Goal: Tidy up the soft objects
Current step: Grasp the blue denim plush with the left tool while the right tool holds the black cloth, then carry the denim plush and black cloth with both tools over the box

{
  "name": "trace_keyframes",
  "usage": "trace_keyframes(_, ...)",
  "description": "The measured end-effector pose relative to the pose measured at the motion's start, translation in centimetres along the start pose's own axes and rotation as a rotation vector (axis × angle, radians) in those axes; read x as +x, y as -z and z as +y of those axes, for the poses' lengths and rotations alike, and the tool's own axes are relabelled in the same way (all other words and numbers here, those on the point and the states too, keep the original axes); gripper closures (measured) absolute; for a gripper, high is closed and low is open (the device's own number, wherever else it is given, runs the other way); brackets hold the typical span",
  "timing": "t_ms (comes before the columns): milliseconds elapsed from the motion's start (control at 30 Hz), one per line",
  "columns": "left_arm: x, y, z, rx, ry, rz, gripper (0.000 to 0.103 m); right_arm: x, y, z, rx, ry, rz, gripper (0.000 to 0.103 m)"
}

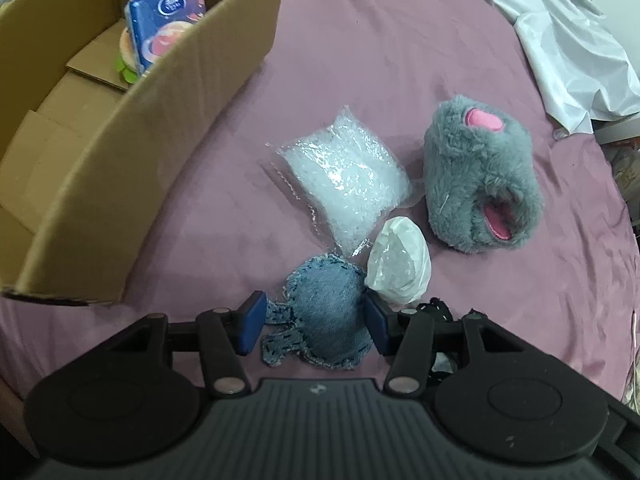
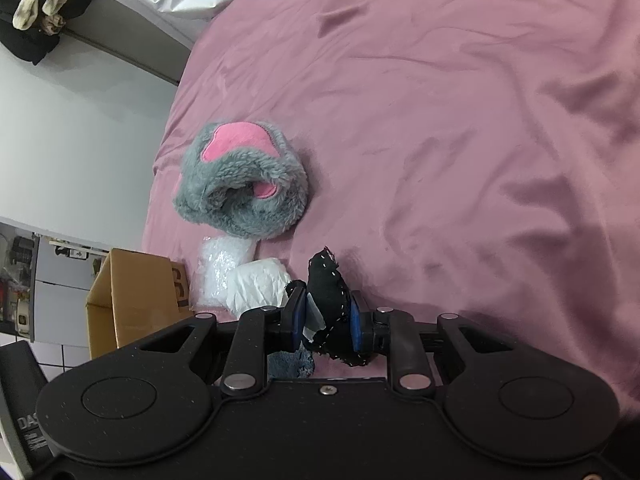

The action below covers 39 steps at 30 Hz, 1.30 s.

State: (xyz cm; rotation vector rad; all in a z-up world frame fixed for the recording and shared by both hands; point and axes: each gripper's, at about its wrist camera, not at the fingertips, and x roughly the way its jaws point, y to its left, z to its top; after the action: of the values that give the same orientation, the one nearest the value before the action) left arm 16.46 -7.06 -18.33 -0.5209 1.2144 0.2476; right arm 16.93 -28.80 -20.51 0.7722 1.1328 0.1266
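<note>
A frayed denim pad (image 1: 328, 312) lies on the purple sheet (image 1: 400, 60) between the jaws of my left gripper (image 1: 316, 322). The jaws stand open around it, the left pad clear of the cloth and the right pad at its edge. My right gripper (image 2: 326, 316) is shut on a black fabric piece with white stitching (image 2: 326, 280), which sticks up past the pads. Beyond lie a clear bag of white filling (image 1: 344, 176), a white wrapped bundle (image 1: 400, 268) and a grey fluffy slipper with pink lining (image 1: 480, 176). The slipper (image 2: 244, 188) also shows in the right wrist view.
An open cardboard box (image 1: 120, 152) stands at the left on the bed, holding a blue tissue pack (image 1: 164, 36) and a burger plush (image 1: 126, 52). White plastic sheeting (image 1: 560, 40) lies crumpled at the far right. The bed's edge and floor (image 2: 80, 140) are left in the right view.
</note>
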Motion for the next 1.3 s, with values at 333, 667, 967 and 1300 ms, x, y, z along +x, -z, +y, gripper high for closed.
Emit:
trace_keyframes(333, -0.9, -0.2, 0.2, 0.005, -0.002, -0.018, 0.077, -0.6, 0.1, 0.6, -0.036, -0.028, -0.009, 0.080)
trace_keyframes(667, -5.9, -0.8, 1.2, 0.016, 0.028, -0.094, 0.077, -2.8, 0.3, 2.4, -0.107, -0.113, -0.077, 0.080)
trace_keyframes(967, -9.9, -2.0, 2.7, 0.019, 0.038, -0.176, 0.077, -4.5, 0.2, 4.2, -0.169, -0.199, -0.149, 0.080)
trace_keyframes(1300, -13.1, -3.2, 5.2, 0.015, 0.049, -0.243, 0.077, -6.6, 0.8, 7.1, -0.259, -0.237, -0.225, 0.080)
